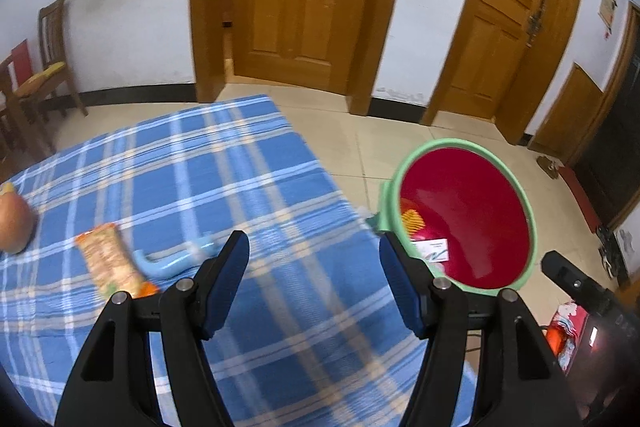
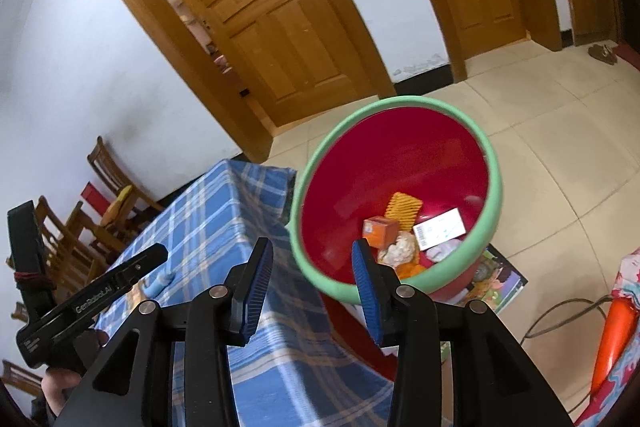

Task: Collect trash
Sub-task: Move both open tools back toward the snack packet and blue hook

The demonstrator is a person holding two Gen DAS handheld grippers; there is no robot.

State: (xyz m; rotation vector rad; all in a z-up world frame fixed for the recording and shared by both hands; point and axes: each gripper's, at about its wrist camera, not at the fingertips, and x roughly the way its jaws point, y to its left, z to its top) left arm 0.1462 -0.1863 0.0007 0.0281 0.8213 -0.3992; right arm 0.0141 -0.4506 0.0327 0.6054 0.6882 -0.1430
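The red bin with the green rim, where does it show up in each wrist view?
Left wrist: bin right of centre, on the floor beside the table.
Right wrist: bin at centre, seen from above, trash inside.
Shared landmark: the blue plaid cloth, left of the bin in both views.

"GenRobot.AI" in white letters on the black left hand-held gripper [image 2: 158, 254] body, seen from the right wrist view. Small white label lines lower on it, unreadable. White card [image 2: 439, 228] in the red bin: print too blurred.

Both claws [image 1: 314, 263] [image 2: 312, 267] open, empty
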